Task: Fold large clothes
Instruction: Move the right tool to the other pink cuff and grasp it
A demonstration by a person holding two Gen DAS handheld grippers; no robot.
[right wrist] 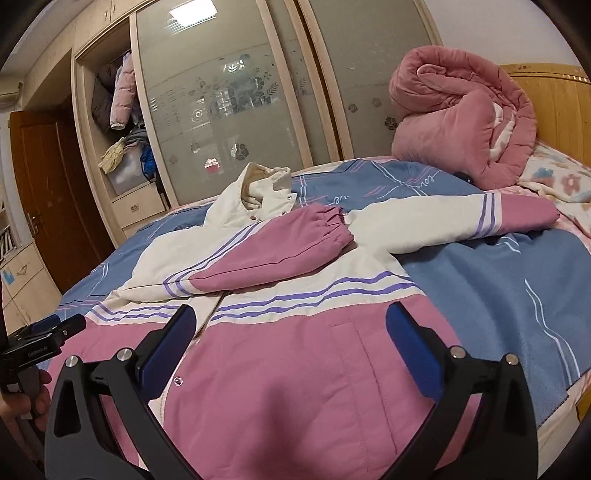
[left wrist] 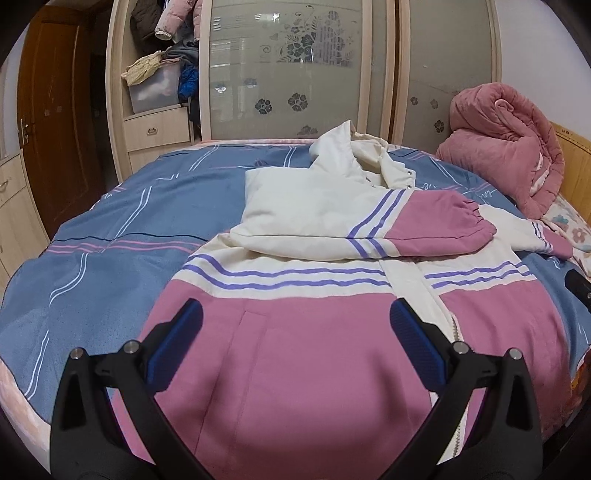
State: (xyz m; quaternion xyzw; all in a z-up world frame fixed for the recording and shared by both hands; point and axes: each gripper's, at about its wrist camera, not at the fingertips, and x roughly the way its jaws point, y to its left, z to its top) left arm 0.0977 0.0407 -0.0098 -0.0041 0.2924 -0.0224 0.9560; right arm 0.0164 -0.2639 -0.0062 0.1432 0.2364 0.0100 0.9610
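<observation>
The jacket [left wrist: 295, 332], a padded one in cream and pink with purple stripes, is lying front-up on the bed [left wrist: 92, 266], its hem nearest the cameras and its hood [left wrist: 347, 147] pointing toward the wardrobe [left wrist: 280, 66]. One sleeve [left wrist: 369, 218] is lying folded across the chest, its pink cuff resting near the front opening; the other sleeve [right wrist: 454, 218] is stretching out sideways over the blue bedspread toward the headboard side.

The left tool [left wrist: 295, 325] is hovering over the pink lower panel beside the pocket seam, its blue-padded fingers [left wrist: 177, 343] spread wide and gripping nothing. The right tool [right wrist: 291, 332] is hanging over the other half of the pink panel, near the snap placket, its fingers [right wrist: 413, 343] likewise parted with no cloth between them. Whether either tool is touching the fabric cannot be told.

The right wrist view is showing the outstretched sleeve at full length, and at its left edge the left tool's body with part of a hand [right wrist: 22, 402] gripping its handle. The left wrist view is showing only the end of that sleeve, and a dark piece of the right tool at its right edge.

A rolled pink quilt [right wrist: 461, 122] is sitting at the head of the bed against the wooden headboard [right wrist: 554, 99], with a floral blanket [right wrist: 557, 181] beside it, well apart from the jacket body. Behind the bed the wardrobe's frosted sliding doors are standing partly open, with hanging coats [left wrist: 166, 22] and a plastic bin [left wrist: 155, 88] showing inside. A brown door [left wrist: 55, 110] is standing to the left.
</observation>
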